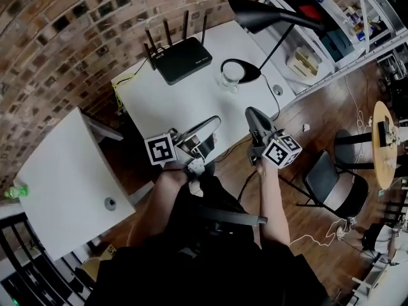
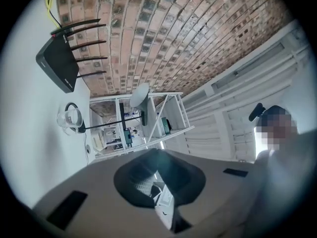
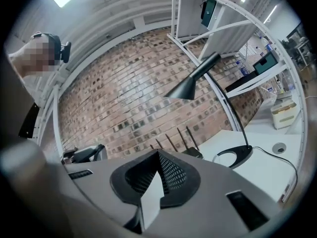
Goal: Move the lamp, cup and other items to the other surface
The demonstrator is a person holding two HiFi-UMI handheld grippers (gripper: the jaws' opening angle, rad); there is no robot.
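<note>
Table (image 1: pixel 185 101): lamp (image 1: pixel 262 14) beyond jaws (both closed).

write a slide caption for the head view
Left gripper and right gripper hover at the edge of a white table with router, cup and lamp; second table at left.

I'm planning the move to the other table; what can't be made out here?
Cup, head view: too small to show any contents.
Lamp: where its cable ends, head view; it drops past the desk edge.
Green thing at the side table corner, head view: too small to name.
</note>
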